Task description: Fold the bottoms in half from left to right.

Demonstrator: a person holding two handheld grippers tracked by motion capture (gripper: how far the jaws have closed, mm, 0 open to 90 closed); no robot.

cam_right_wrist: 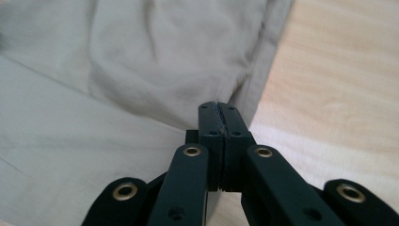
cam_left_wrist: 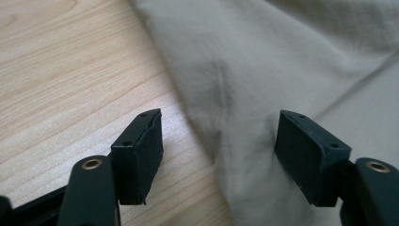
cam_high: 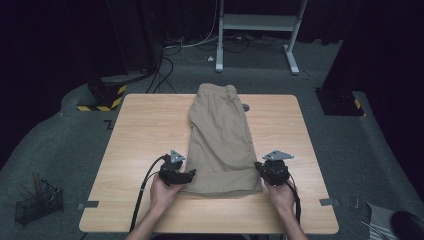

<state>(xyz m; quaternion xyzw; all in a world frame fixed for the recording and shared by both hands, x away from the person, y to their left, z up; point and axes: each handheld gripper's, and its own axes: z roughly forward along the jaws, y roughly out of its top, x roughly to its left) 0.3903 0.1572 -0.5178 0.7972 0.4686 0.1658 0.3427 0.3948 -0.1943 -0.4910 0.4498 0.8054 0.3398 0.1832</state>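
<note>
A pair of khaki shorts (cam_high: 221,140) lies flat down the middle of the pale wooden surface (cam_high: 145,130), folded lengthwise into a long, narrow shape. The waistband reaches the far edge and the hems stop just short of the near edge. The cloth is a soft, matte woven cotton, beige with a faint green cast, creased in shallow folds and finished with a stitched seam along its side. The surface under it shows a light, straight wood grain and rounded corners.

The left gripper (cam_high: 186,175) sits at the shorts' near left corner. Its black fingers (cam_left_wrist: 141,150) stand wide apart, blunt rectangular pads astride the fabric's edge, one over bare wood and one over cloth, gripping nothing.

The right gripper (cam_high: 259,167) sits at the near right corner, its fingers (cam_right_wrist: 211,136) pressed together; the shorts' hem edge runs right up to their tips, but whether any cloth is pinched between them I cannot tell.
</note>
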